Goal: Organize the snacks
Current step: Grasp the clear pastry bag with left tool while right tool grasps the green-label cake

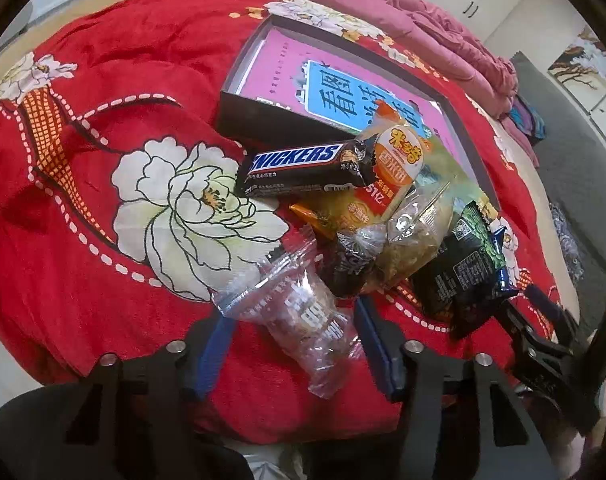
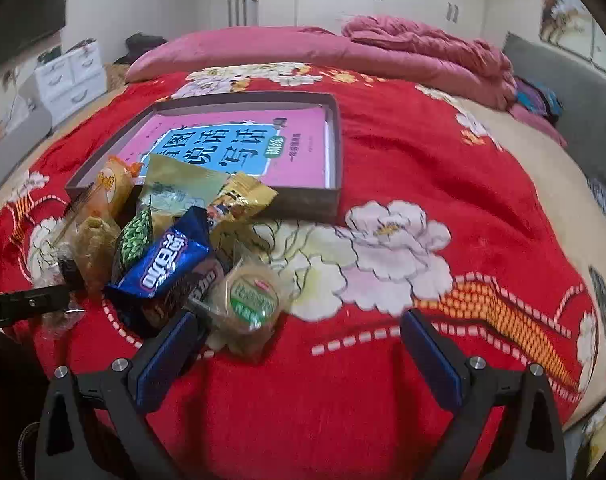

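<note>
The snacks are lying heaped on the red bedspread (image 2: pixel 383 400), just beside the near wall of the dark box (image 2: pixel 335 152), which is the landmark for all placements; a pink book (image 2: pixel 239 148) is lying inside the box. The left tool (image 1: pixel 293 332) is being positioned around a clear snack packet (image 1: pixel 299 316) at the edge of the heap farthest from the box; its blue pads (image 1: pixel 373 334) are flanking the packet, and firm contact cannot be told, so the left tool is being treated as released. The right tool (image 2: pixel 299 336) is spread wide and empty, with a round green-labelled cake (image 2: pixel 253 298) just beside its left pad. The packet is best being gripped across its filled middle, not the loose film, and lifted clear before being carried towards the box, so that the Snickers bar (image 1: pixel 303 168), nearer the box, is not being dragged
</note>
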`<state>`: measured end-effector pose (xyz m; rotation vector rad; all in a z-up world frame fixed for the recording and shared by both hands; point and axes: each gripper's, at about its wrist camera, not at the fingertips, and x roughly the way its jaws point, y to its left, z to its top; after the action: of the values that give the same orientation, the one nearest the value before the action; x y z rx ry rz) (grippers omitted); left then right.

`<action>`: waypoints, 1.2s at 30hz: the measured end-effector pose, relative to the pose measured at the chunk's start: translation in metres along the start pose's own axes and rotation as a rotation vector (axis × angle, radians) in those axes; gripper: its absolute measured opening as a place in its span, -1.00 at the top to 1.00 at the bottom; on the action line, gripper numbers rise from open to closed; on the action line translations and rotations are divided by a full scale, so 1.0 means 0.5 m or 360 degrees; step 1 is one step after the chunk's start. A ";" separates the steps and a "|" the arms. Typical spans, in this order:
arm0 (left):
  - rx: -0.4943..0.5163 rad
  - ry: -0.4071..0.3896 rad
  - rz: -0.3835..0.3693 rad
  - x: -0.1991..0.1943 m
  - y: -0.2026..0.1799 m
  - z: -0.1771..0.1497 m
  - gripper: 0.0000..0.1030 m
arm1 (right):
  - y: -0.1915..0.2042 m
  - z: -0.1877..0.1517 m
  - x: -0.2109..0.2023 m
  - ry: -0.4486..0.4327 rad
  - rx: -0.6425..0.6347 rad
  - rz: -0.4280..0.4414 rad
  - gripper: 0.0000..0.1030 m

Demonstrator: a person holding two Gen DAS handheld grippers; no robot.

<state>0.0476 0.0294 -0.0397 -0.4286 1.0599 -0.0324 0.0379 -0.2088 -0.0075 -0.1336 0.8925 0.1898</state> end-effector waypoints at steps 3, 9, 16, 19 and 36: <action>0.0005 0.0001 -0.0008 -0.001 0.002 0.000 0.01 | 0.012 0.010 0.015 -0.0011 -0.0111 -0.0017 -0.98; 0.0015 -0.0008 -0.0016 -0.005 0.005 0.002 0.08 | 0.011 0.024 0.043 0.0012 -0.0170 0.0052 -0.44; 0.0011 -0.0025 -0.0018 -0.013 0.011 0.004 0.10 | -0.007 0.024 0.044 0.0022 -0.0084 0.0185 -0.08; 0.0004 -0.0045 -0.0025 -0.021 0.017 0.006 0.10 | -0.022 0.021 0.037 0.0016 -0.0020 0.0224 -0.07; -0.0004 -0.0290 -0.0034 -0.093 0.046 0.044 0.11 | -0.097 0.031 0.007 -0.0102 0.0326 0.0393 -0.07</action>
<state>0.0393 0.0682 0.0002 -0.4369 0.8764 -0.0106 0.0622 -0.2528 0.0013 0.1733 0.8579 0.3290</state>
